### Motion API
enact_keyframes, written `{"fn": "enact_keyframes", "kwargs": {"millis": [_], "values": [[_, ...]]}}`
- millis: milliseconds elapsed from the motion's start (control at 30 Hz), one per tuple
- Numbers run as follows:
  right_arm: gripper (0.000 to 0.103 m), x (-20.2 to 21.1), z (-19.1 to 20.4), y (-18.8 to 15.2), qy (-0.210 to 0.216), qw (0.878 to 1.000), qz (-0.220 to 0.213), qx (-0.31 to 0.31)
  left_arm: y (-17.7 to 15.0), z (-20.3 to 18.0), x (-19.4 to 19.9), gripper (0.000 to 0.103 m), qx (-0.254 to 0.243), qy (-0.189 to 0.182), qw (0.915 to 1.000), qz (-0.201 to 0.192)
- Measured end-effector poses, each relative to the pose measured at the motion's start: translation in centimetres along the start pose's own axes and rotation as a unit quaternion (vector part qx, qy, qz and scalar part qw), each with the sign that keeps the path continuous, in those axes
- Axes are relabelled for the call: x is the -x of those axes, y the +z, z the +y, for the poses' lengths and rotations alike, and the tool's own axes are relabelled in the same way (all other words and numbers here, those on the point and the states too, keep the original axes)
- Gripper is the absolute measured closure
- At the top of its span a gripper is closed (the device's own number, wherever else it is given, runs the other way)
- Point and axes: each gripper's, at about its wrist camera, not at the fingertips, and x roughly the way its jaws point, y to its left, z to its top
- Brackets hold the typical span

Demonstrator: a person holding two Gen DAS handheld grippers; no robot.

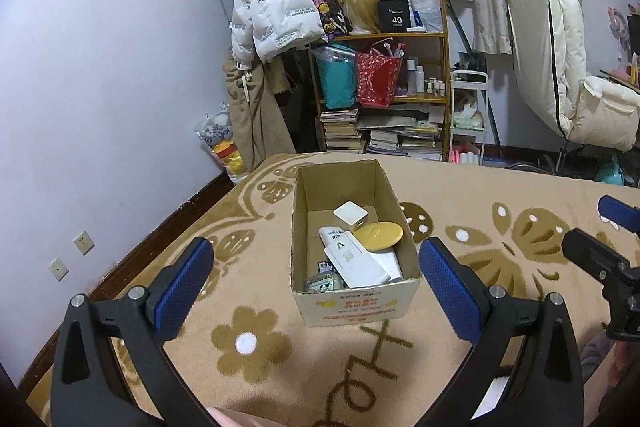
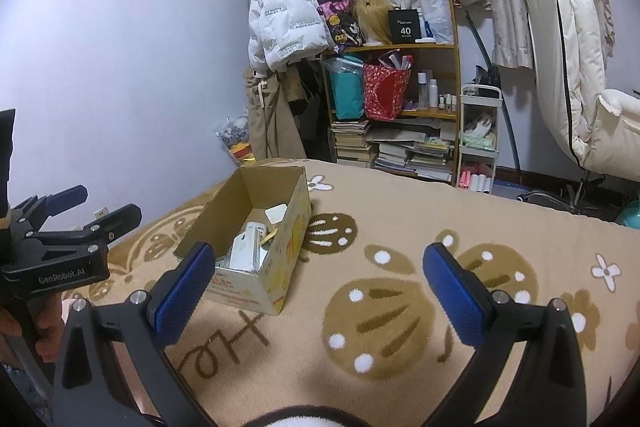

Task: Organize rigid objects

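Observation:
An open cardboard box (image 1: 304, 227) stands on the tan flowered blanket (image 1: 480, 267). Inside lie a white square charger (image 1: 350, 215), a round gold lid (image 1: 382, 235), a white flat device (image 1: 356, 261), a white tube and a small printed tin (image 1: 322, 281). My left gripper (image 1: 316, 261) is open and empty, its blue pads either side of the box's near end, held back from it. My right gripper (image 2: 318, 273) is open and empty over bare blanket, right of the box (image 2: 288, 227). The right gripper also shows at the left wrist view's right edge (image 1: 600, 243); the left gripper shows in the right wrist view (image 2: 76, 223).
The bed's far edge faces a wooden shelf (image 1: 444, 75) with bags, bottles and stacked books. A white jacket (image 1: 272, 3) hangs at the wall corner. A cream folding chair (image 1: 568, 67) stands at right. Wall sockets (image 1: 83, 242) sit low on the left wall.

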Motion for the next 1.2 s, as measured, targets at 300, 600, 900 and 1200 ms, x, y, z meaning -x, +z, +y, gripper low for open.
{"fn": "enact_keyframes", "kwargs": {"millis": [300, 600, 900, 1200], "values": [[0.0, 0.0, 0.1, 0.0, -0.001, 1.0, 0.001, 0.0, 0.0, 0.0, -0.3, 0.001, 0.0, -0.001, 1.0, 0.005], [0.0, -0.2, 0.3, -0.1, 0.002, 1.0, 0.002, 0.003, -0.4, -0.6, -0.8, 0.001, -0.017, 0.004, 0.9997, 0.018], [0.0, -0.7, 0.4, -0.8, 0.0, 1.0, 0.005, 0.007, -0.4, -0.5, -0.9, 0.001, -0.016, 0.006, 0.9995, 0.025], [0.0, -0.6, 0.1, -0.8, 0.002, 1.0, 0.006, 0.008, -0.3, -0.4, -0.7, 0.001, -0.016, 0.01, 0.9996, 0.02]]}}
